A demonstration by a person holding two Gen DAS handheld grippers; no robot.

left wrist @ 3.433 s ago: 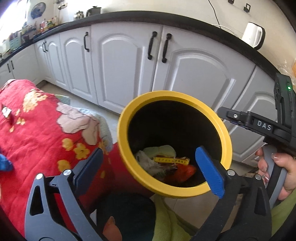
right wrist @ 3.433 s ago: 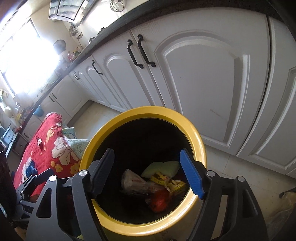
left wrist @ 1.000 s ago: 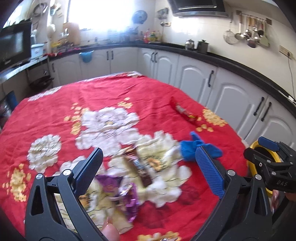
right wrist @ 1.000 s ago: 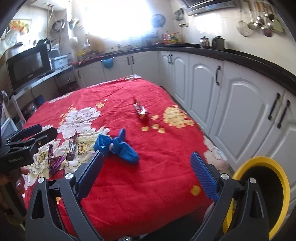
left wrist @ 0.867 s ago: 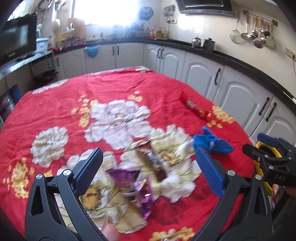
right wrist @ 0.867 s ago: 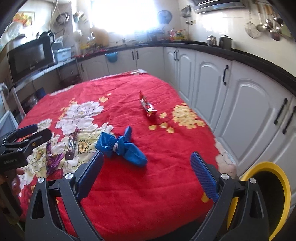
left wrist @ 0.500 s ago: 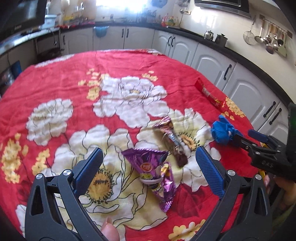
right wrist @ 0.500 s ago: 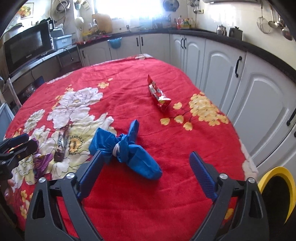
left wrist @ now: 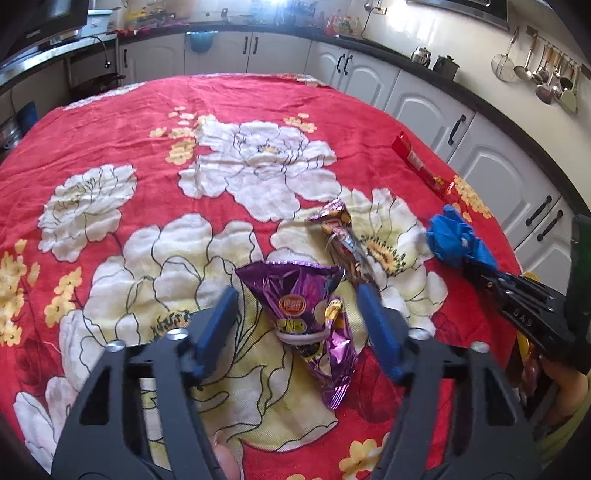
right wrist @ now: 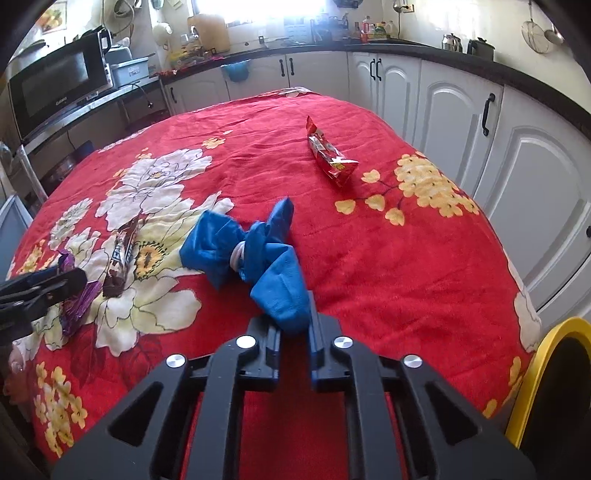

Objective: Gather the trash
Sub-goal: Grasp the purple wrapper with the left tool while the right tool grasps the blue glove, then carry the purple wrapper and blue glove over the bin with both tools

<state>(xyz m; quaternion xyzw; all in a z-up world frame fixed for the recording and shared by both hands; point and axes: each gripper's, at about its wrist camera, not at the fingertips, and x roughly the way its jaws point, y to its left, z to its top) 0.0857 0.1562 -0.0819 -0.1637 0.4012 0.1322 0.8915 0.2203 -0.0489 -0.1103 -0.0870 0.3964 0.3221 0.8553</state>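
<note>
Left gripper (left wrist: 299, 325) straddles the purple wrapper (left wrist: 310, 317) on the tabletop (left wrist: 147, 122), jaws closing across its long axis, not pinching yet. Right gripper (right wrist: 293, 328) is clamped on the blue bag (right wrist: 258, 251).

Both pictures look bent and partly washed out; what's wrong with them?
Left wrist view: fisheye lens curves the cabinets, dark corners, window glare at top, and the left gripper fingers are smeared by motion as they close. Right wrist view: same bending, window blown out white, yet the blue wrapper stays sharp.
</note>
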